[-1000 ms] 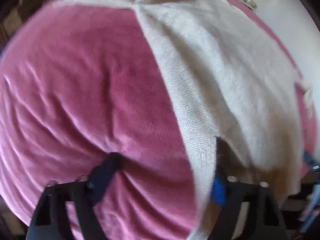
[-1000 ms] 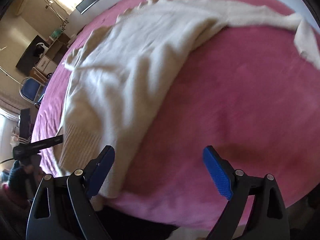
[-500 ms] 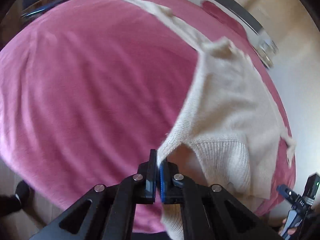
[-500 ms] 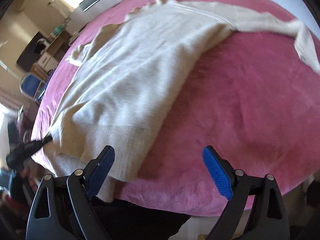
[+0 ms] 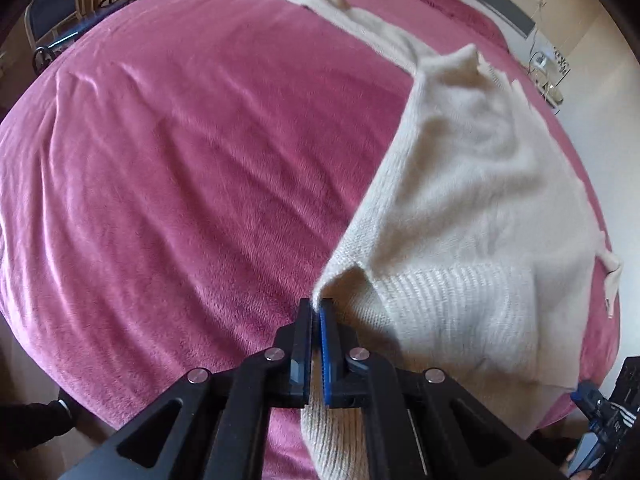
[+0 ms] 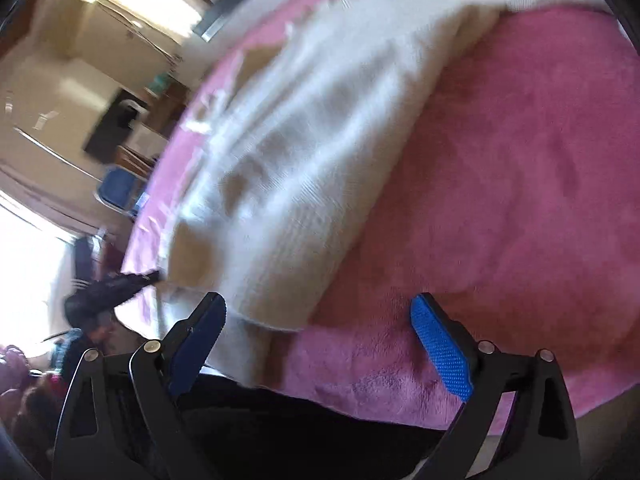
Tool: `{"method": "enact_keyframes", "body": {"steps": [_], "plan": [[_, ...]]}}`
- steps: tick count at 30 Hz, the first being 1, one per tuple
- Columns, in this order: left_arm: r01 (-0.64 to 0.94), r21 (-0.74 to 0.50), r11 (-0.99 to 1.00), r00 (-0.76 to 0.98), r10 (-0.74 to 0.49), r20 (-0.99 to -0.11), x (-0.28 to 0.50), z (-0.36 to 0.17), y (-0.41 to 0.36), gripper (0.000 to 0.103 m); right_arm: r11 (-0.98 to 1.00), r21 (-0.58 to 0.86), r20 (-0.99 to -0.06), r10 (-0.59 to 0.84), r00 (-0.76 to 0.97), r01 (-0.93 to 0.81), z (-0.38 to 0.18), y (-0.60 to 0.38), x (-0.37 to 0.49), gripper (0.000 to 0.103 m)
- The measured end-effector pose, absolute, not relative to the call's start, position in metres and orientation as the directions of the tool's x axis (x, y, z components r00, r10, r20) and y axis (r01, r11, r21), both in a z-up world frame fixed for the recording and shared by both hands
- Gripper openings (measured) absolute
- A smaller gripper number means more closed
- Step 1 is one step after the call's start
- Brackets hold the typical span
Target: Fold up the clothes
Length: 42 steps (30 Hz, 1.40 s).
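A cream knitted sweater (image 5: 460,184) lies spread on a pink plush bed cover (image 5: 180,160), one sleeve stretching to the far side. My left gripper (image 5: 316,308) is shut on the sweater's ribbed hem corner and lifts it off the cover. In the right wrist view the sweater (image 6: 304,152) lies on the left half of the cover (image 6: 520,160). My right gripper (image 6: 320,320) is open and empty, hovering over the bed's near edge beside the hem's other corner. The left gripper shows there as a dark shape (image 6: 116,284) holding the hem.
A blue chair (image 5: 52,16) and drawers stand beyond the bed's far left. A pink pillow (image 5: 452,4) lies at the headboard. A bedside stand with glassware (image 5: 548,76) is at the right. A bright window (image 6: 32,272) is on the left in the right wrist view.
My left gripper closed on the hem corner and pulled it up and toward the bed edge. My right gripper stayed open and swung closer to the other hem corner.
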State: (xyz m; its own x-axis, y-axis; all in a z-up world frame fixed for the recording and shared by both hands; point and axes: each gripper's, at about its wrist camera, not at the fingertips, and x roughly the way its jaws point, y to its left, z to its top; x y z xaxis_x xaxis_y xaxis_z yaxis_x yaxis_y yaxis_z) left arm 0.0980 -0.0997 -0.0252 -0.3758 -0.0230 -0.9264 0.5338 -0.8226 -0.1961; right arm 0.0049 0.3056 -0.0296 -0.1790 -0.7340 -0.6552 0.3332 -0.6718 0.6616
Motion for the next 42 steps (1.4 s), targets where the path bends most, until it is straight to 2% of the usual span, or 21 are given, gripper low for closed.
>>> {"method": "enact_keyframes", "body": {"steps": [1, 2, 3, 4, 5, 7, 8, 16, 21, 23, 27, 28, 30, 33, 35, 36, 38, 39, 42], "plan": [[0.534, -0.191, -0.823, -0.369, -0.024, -0.929, 0.097, -0.029, -0.099, 0.003, -0.666, 0.674, -0.647, -0.741, -0.180, 0.319, -0.034, 0.302, 0.001, 0.096], [0.534, -0.187, -0.824, -0.365, -0.025, -0.931, 0.097, -0.031, -0.099, 0.003, -0.659, 0.687, -0.638, -0.749, -0.181, 0.305, -0.038, 0.299, -0.004, 0.092], [0.533, -0.184, -0.826, -0.363, -0.027, -0.931, 0.096, -0.031, -0.098, 0.003, -0.653, 0.699, -0.629, -0.756, -0.183, 0.291, -0.042, 0.295, -0.008, 0.083], [0.532, -0.181, -0.827, -0.361, -0.028, -0.932, 0.097, -0.032, -0.098, 0.003, -0.646, 0.712, -0.620, -0.763, -0.184, 0.277, -0.046, 0.292, -0.013, 0.057], [0.531, -0.179, -0.828, -0.358, -0.028, -0.933, 0.099, -0.032, -0.098, 0.003, -0.638, 0.723, -0.611, -0.769, -0.186, 0.263, -0.050, 0.289, -0.017, 0.038], [0.529, -0.176, -0.830, -0.353, -0.027, -0.935, 0.103, -0.032, -0.099, 0.004, -0.619, 0.752, -0.589, -0.785, -0.191, 0.226, -0.060, 0.284, -0.026, 0.034], [0.528, -0.174, -0.831, -0.351, -0.027, -0.936, 0.105, -0.033, -0.099, 0.004, -0.602, 0.774, -0.572, -0.797, -0.193, 0.193, -0.064, 0.286, -0.030, 0.029], [0.508, -0.144, -0.849, -0.336, -0.042, -0.941, 0.101, -0.046, -0.096, 0.004, -0.558, 0.820, -0.530, -0.825, -0.194, 0.132, -0.063, 0.321, -0.014, 0.029], [0.503, -0.131, -0.854, -0.329, -0.050, -0.943, 0.101, -0.048, -0.094, 0.004, -0.560, 0.802, -0.533, -0.828, -0.176, 0.208, -0.058, 0.288, -0.021, 0.029], [0.501, -0.125, -0.856, -0.324, -0.052, -0.945, 0.101, -0.049, -0.093, 0.004, -0.608, 0.750, -0.583, -0.794, -0.173, 0.262, -0.052, 0.268, -0.027, 0.019], [0.462, -0.096, -0.882, -0.309, -0.059, -0.949, 0.098, -0.044, -0.086, 0.004, -0.687, 0.679, -0.652, -0.726, -0.216, 0.260, -0.018, 0.292, -0.021, 0.016], [0.446, -0.102, -0.889, -0.311, -0.047, -0.949, 0.098, -0.042, -0.082, 0.004, -0.719, 0.631, -0.685, -0.693, -0.225, 0.291, 0.000, 0.299, -0.016, 0.016], [0.402, -0.098, -0.911, -0.306, -0.032, -0.951, 0.096, -0.041, -0.070, 0.004, -0.811, 0.419, -0.786, -0.549, -0.284, 0.408, 0.050, 0.304, -0.002, 0.016], [0.350, -0.074, -0.934, -0.287, -0.032, -0.957, 0.092, -0.046, -0.056, 0.004, -0.843, -0.047, -0.854, -0.244, -0.459, 0.536, 0.115, 0.294, 0.023, 0.013], [0.352, -0.068, -0.934, -0.282, -0.036, -0.959, 0.092, -0.053, -0.055, 0.004, -0.801, -0.136, -0.861, -0.196, -0.469, 0.583, 0.129, 0.293, 0.033, 0.014], [0.351, -0.069, -0.934, -0.288, -0.038, -0.957, 0.092, -0.053, -0.054, 0.004, -0.797, -0.129, -0.863, -0.203, -0.462, 0.590, 0.129, 0.297, 0.034, 0.017], [0.344, -0.076, -0.936, -0.318, -0.040, -0.947, 0.094, -0.044, -0.052, 0.005, -0.849, 0.010, -0.876, -0.262, -0.405, 0.528, 0.110, 0.316, 0.019, 0.051], [0.340, -0.080, -0.937, -0.333, -0.041, -0.942, 0.095, -0.040, -0.050, 0.005, -0.871, 0.085, -0.880, -0.293, -0.373, 0.483, 0.097, 0.328, 0.011, 0.056], [0.330, -0.090, -0.940, -0.376, -0.043, -0.926, 0.099, -0.028, -0.046, 0.005, -0.911, 0.260, -0.902, -0.348, -0.256, 0.321, 0.031, 0.372, -0.004, 0.056]]}}
